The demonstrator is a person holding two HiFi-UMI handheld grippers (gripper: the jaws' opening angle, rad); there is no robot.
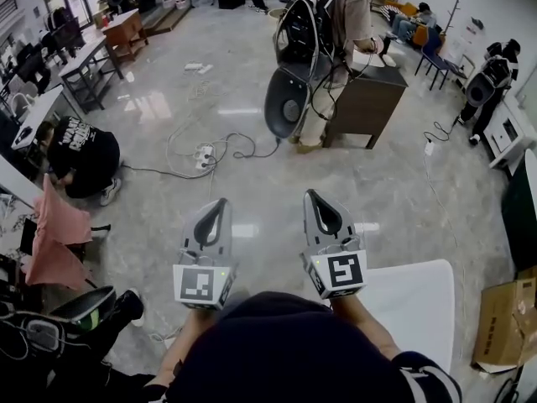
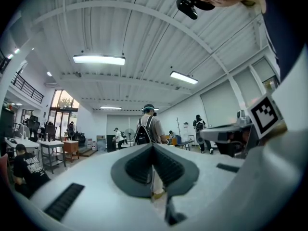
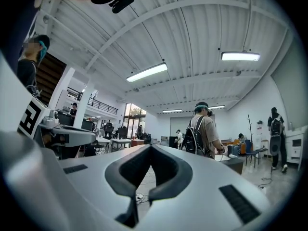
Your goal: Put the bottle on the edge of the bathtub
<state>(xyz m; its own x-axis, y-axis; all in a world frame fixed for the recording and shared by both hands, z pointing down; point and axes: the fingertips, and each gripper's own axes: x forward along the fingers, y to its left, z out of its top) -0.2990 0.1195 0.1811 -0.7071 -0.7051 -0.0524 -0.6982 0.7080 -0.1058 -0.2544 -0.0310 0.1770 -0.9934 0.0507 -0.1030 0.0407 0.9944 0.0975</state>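
Note:
No bottle shows in any view. In the head view my left gripper and right gripper are held side by side at chest height, both pointing forward over the grey floor. Each is shut with nothing between its jaws. The left gripper view shows the left gripper's dark pads meeting at the tips, aimed level into the hall. The right gripper looks the same in its own view. A smooth white surface, perhaps the bathtub, lies low at my right, just below the right gripper.
A person with a backpack stands ahead beside a dark brown cabinet. Cables and a power strip lie on the floor. Someone in black crouches at the left. A cardboard box sits at the right, a pink cloth at the left.

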